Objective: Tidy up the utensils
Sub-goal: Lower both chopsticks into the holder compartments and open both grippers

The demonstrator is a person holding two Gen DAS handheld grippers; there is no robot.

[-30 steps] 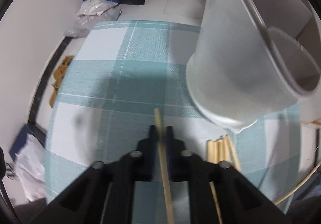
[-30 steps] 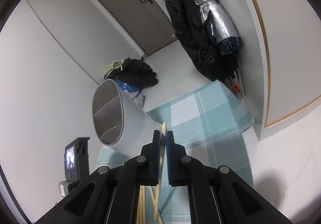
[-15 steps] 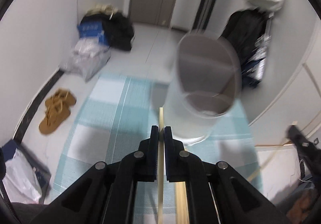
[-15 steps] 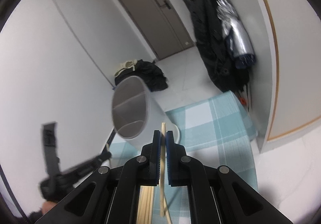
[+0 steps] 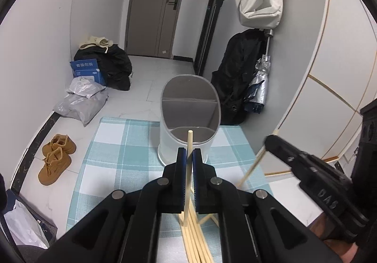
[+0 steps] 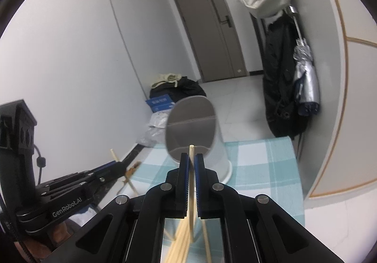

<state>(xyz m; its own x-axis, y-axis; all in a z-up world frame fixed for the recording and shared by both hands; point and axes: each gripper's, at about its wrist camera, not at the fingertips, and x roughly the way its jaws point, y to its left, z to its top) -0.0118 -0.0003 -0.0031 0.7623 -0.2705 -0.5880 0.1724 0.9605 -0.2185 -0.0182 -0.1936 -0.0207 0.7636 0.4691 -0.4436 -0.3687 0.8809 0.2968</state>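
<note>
A white oval utensil holder point(image 5: 169, 145) point(image 6: 219, 157) with an inner divider stands on a teal checked cloth point(image 5: 117, 157) point(image 6: 259, 164). My left gripper point(image 5: 189, 153) is shut on one wooden chopstick point(image 5: 189, 140), whose tip points at the holder's mouth from short of it. My right gripper point(image 6: 192, 158) is shut on another chopstick point(image 6: 191, 149), aimed the same way. Each gripper shows in the other's view: the right gripper point(image 5: 271, 142) at the right, the left gripper point(image 6: 117, 166) at the left. Several loose chopsticks point(image 5: 193, 239) point(image 6: 181, 239) lie on the cloth below the grippers.
Brown shoes point(image 5: 56, 159) and grey plastic bags point(image 5: 82, 102) lie on the floor to the left of the cloth. A black bag point(image 5: 110, 65) sits by the door point(image 5: 155, 3). A dark coat and a folded umbrella point(image 5: 259, 88) hang behind the holder at the right.
Both grippers have risen and drawn back from the holder, each still gripping its chopstick. The holder, close and large before, now stands further ahead. The right gripper has come into the left wrist view.
</note>
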